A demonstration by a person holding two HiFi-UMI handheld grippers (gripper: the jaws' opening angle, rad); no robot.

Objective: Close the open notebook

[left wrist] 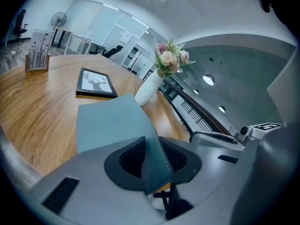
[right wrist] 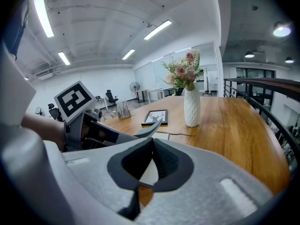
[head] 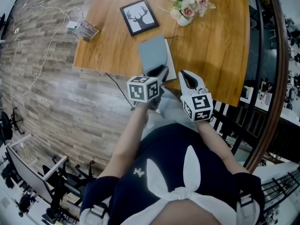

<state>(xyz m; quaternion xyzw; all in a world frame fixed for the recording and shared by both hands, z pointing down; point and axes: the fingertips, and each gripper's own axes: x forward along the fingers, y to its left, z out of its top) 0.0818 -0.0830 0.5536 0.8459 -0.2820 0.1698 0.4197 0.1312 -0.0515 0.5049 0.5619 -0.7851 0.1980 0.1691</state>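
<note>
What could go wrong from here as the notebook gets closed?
The left gripper pinches the grey cover only at its edge, so it may slip out or crease. The notebook lies at the near edge of the table with the shut right gripper empty, so a tug might drag it off.

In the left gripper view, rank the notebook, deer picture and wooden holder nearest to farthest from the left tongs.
1. notebook, cover pinched in the left tongs.
2. deer picture, mid-table behind it.
3. wooden holder, far left edge.

Notebook (head: 153, 53) corner behind left claw (head: 161, 71)
</note>
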